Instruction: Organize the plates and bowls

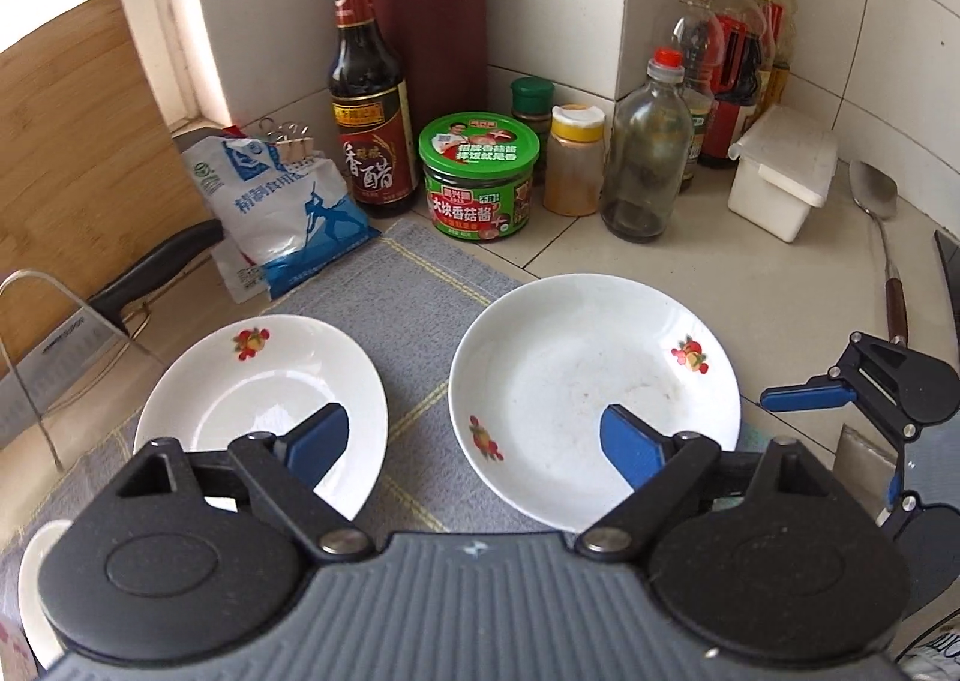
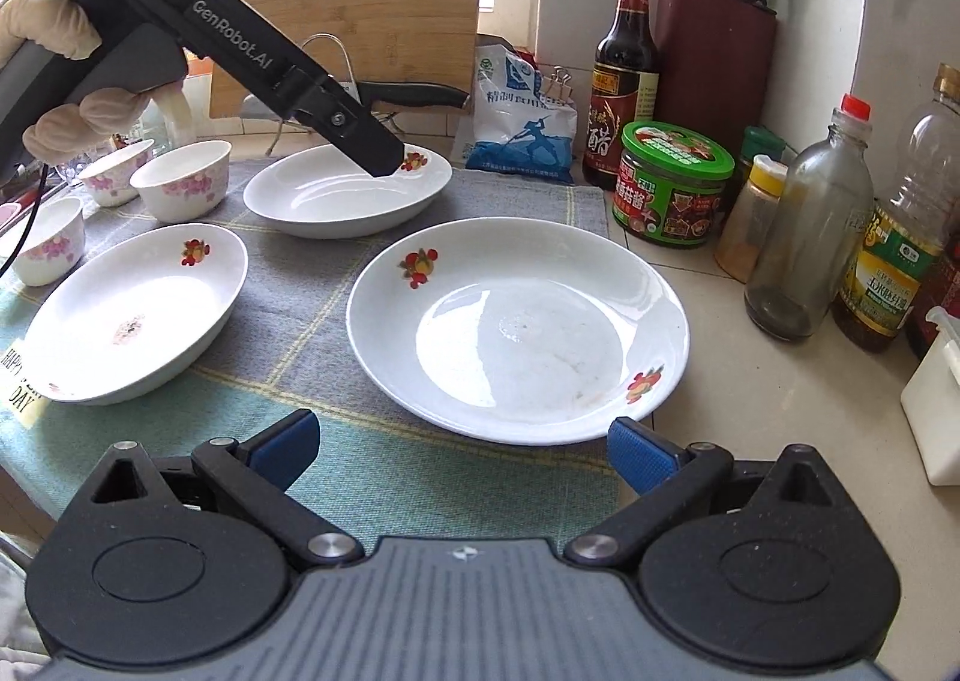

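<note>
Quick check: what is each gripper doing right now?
Left gripper: open, holding nothing, above the plates.
Right gripper: open, holding nothing, near the large plate.

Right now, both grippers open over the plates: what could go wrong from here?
1. The large plate lies half off the cloth mat onto bare tiled counter; a one-sided rim grip by the right gripper may slide or tip it.
2. The glass bottle and green-lidded jar stand close behind that plate; a wide swing could knock them over.
3. The left gripper hangs open between the far plate and the large one, so closing early could clip either rim.
</note>
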Demonstrator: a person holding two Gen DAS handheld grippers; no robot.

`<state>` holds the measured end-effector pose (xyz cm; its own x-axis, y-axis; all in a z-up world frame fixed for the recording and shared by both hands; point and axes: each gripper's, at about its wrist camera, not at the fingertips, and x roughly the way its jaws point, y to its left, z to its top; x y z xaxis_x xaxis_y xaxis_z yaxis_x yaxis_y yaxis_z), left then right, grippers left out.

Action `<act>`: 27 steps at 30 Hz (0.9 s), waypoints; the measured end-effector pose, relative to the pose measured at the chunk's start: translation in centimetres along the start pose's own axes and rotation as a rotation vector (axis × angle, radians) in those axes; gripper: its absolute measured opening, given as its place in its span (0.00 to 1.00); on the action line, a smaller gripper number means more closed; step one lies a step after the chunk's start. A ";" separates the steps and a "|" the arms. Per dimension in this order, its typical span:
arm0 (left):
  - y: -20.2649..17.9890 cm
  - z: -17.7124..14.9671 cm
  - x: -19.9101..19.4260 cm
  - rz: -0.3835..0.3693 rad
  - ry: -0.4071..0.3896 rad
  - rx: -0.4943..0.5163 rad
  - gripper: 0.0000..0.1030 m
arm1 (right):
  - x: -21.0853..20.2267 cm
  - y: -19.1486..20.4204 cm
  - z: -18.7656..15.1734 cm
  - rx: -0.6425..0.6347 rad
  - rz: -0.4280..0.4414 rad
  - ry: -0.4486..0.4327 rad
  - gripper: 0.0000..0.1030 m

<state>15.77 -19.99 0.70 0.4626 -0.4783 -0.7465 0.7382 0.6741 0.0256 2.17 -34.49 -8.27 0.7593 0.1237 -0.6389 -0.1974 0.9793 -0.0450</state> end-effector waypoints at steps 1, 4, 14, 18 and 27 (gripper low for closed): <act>0.2 -0.7 -0.5 -0.004 -0.005 -0.024 0.88 | -0.2 0.5 0.1 -0.006 -0.007 -0.002 1.00; 0.7 -3.2 -2.1 -0.009 -0.018 -0.099 0.88 | -0.5 1.8 0.3 -0.006 -0.030 -0.001 1.00; 1.6 -9.9 -5.4 0.061 0.046 -0.233 0.88 | -0.2 6.0 0.6 -0.020 0.004 0.010 1.00; 2.2 -11.6 -6.4 0.116 0.044 -0.260 0.88 | 0.6 7.8 0.7 -0.041 0.043 0.026 1.00; 3.8 -13.9 -8.1 0.153 0.054 -0.302 0.88 | 2.7 11.5 0.5 -0.127 0.141 0.083 1.00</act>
<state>7.99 -5.71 -2.40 0.5247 -0.3335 -0.7833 0.4797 0.8759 -0.0516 2.31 -22.84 -10.10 0.6659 0.2392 -0.7066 -0.3784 0.9246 -0.0436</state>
